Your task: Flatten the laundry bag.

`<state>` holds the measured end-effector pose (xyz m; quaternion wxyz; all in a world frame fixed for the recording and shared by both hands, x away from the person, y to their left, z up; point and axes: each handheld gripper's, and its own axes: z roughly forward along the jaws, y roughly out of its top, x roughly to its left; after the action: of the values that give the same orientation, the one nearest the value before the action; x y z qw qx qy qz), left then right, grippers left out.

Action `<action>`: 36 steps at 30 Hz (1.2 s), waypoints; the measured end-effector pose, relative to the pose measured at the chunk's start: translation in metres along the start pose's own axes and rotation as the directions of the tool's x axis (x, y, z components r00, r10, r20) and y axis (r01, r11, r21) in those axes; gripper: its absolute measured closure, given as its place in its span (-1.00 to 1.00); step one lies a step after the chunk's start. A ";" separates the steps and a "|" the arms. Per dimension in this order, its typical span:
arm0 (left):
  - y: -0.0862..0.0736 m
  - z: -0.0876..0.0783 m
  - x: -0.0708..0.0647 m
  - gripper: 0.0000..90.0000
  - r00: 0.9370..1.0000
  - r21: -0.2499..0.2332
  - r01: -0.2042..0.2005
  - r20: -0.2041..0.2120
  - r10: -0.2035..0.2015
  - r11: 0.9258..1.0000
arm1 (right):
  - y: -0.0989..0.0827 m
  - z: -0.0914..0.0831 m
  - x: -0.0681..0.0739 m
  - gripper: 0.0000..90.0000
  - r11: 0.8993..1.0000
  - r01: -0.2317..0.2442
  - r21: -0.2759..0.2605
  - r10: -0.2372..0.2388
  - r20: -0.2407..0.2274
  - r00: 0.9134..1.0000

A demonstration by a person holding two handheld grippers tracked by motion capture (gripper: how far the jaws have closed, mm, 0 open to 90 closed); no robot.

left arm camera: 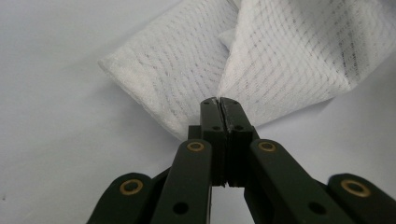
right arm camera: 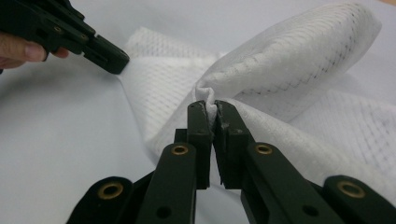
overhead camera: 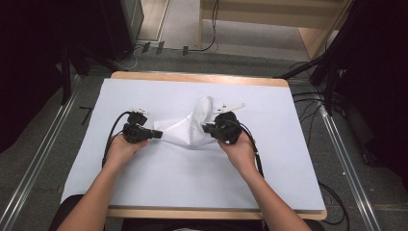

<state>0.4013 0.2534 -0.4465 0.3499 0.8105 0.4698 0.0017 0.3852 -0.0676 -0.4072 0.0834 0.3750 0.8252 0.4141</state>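
White mesh-textured cloth (overhead camera: 190,129), crumpled, mid-frame on the counter (overhead camera: 144,183); one fold stands up toward upper centre, both ends pinched.

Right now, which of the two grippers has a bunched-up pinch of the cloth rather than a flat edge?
The right gripper: a puckered wad of the white cloth bulges up between its jaws. The left gripper is closed flat on a thin edge.

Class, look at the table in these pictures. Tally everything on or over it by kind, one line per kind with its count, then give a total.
White cloth: 1
Black grippers: 2, the left gripper and the right gripper, each shut on the cloth
White table cover: 1
Total: 4
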 end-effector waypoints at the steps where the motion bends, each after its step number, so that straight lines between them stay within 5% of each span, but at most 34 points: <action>1: 0.000 0.000 0.000 1.00 1.000 -0.002 0.002 0.000 -0.002 1.000 | -0.003 -0.001 -0.002 0.93 1.000 -0.002 0.000 0.002 0.002 1.000; 19: 0.008 -0.003 0.005 1.00 1.000 -0.026 0.004 0.006 -0.004 1.000 | -0.047 -0.005 -0.004 0.92 0.996 -0.072 0.050 0.073 -0.023 0.997; 28: 0.010 -0.004 0.006 0.78 0.999 -0.043 0.009 0.043 -0.007 0.999 | -0.047 -0.022 -0.009 0.27 0.997 -0.079 0.026 0.081 -0.049 0.996; 36: 0.009 -0.012 0.004 0.38 0.999 -0.060 -0.019 0.044 0.022 0.998 | -0.038 -0.047 -0.024 0.11 0.994 -0.104 -0.018 0.104 -0.032 0.994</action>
<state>0.4064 0.2606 -0.4344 0.3841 0.8043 0.4533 0.0012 0.3600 -0.1271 -0.4096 0.0528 0.4103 0.8015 0.4318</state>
